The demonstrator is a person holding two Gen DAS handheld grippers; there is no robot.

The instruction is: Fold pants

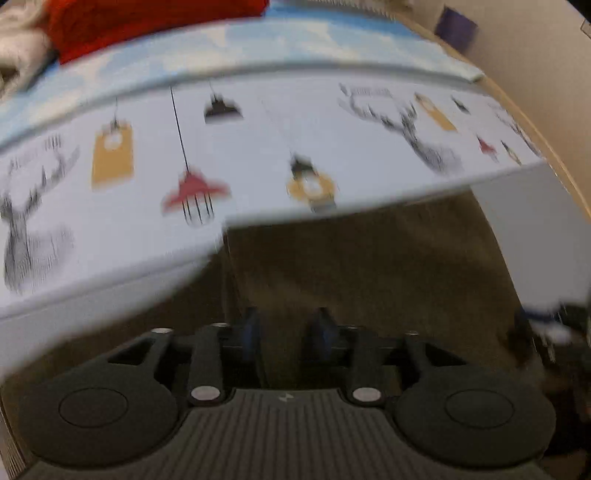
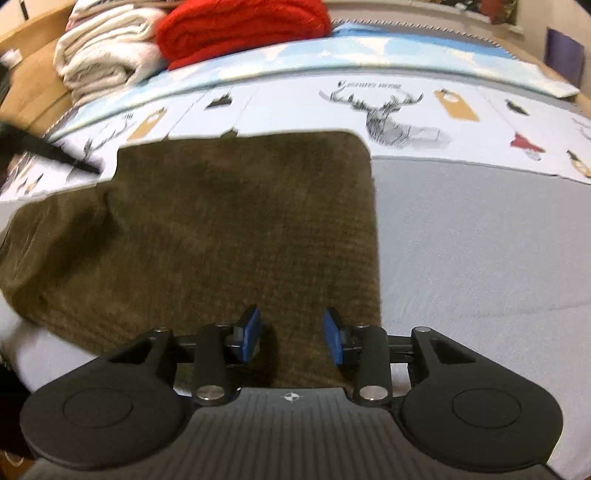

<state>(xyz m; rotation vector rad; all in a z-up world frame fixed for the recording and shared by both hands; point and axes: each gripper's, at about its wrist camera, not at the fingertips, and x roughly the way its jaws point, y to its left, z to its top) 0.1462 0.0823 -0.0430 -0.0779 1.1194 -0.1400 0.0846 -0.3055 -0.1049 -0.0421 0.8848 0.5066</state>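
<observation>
I see matt, ribbed olive cloth pants (image 2: 229,229) centre frame, smooth printed sheet (image 2: 480,236) around, possibly knitted red blanket (image 2: 240,26) upper left.

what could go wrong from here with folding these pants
1. Both hand-held grippers, left and right, sit over the olive pants with a gap between their pads; closing now may pinch only the top layer, or the bedsheet too.
2. The pants' left part looks bunched and uneven, so a fold could come out crooked.
3. The left wrist view is blurred, so a grab on that side may miss the edge.
</observation>
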